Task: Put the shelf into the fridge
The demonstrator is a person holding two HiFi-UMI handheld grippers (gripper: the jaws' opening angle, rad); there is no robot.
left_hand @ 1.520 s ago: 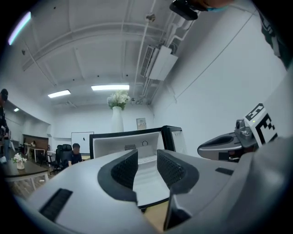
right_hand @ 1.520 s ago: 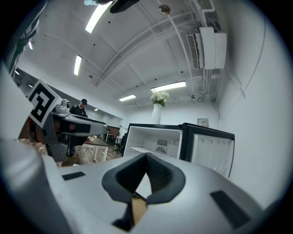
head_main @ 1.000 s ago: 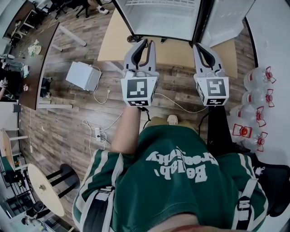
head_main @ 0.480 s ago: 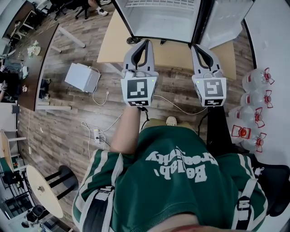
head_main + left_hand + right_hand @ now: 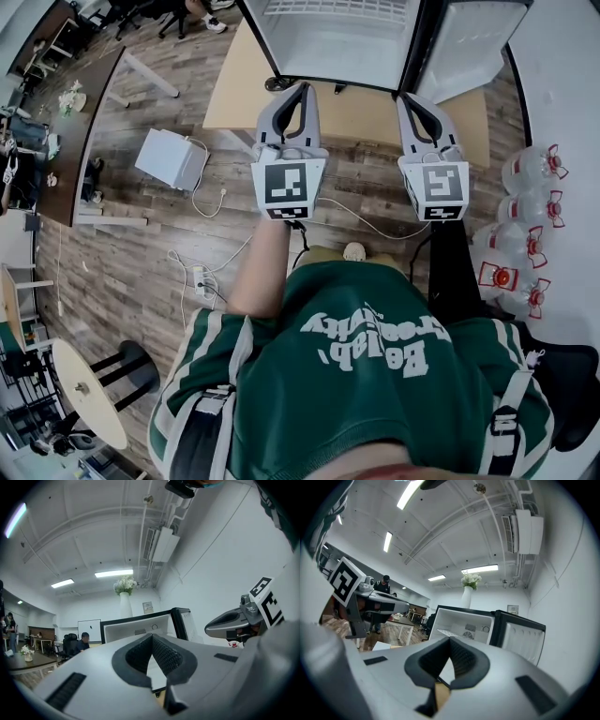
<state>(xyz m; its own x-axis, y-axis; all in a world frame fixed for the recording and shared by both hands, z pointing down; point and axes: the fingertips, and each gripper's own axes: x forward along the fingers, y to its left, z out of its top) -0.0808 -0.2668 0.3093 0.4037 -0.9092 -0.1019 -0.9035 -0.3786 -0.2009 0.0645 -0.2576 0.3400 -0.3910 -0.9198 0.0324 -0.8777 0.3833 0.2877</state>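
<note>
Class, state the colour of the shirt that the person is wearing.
Green shirt with white lettering; the head view shows it best.

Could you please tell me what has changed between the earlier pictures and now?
The left tongs closed on nothing; a second ago they were apart. Neither pair moved otherwise: the right tongs stayed shut, and the fridge is open as before.

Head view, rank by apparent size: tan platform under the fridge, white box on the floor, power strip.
1. tan platform
2. white box
3. power strip
The gaps are clear and there are no ties. All three sit low, so nearness to the camera hardly skews the order.
</note>
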